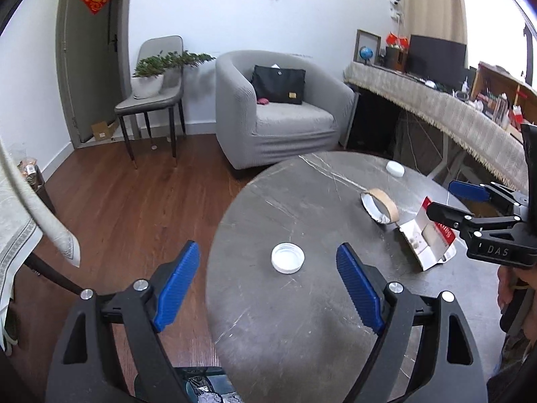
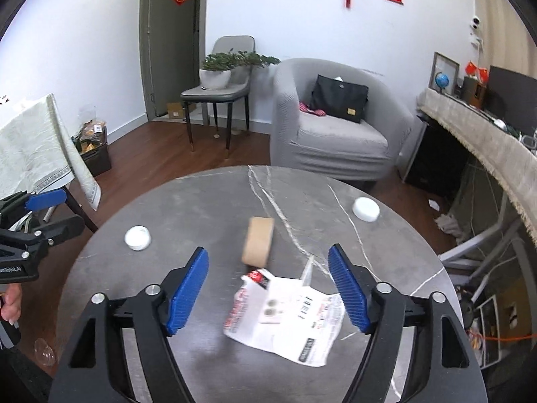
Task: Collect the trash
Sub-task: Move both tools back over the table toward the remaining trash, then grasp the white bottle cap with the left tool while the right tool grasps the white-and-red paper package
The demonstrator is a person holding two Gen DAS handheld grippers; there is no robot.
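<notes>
Centre frame on round grey worktop: white lid, tape roll, torn packaging; left hand-held gripper and right hand-held gripper both spread apart, empty.

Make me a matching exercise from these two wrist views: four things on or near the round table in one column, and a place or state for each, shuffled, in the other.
Things
1. tape roll
2. flattened carton
3. black bag
4. potted plant

Places or states
A. on the grey armchair
B. on the grey dining chair
C. standing on its edge on the table
D. lying crumpled on the table ahead of the right gripper

Pairs: 1-C, 2-D, 3-A, 4-B
</notes>
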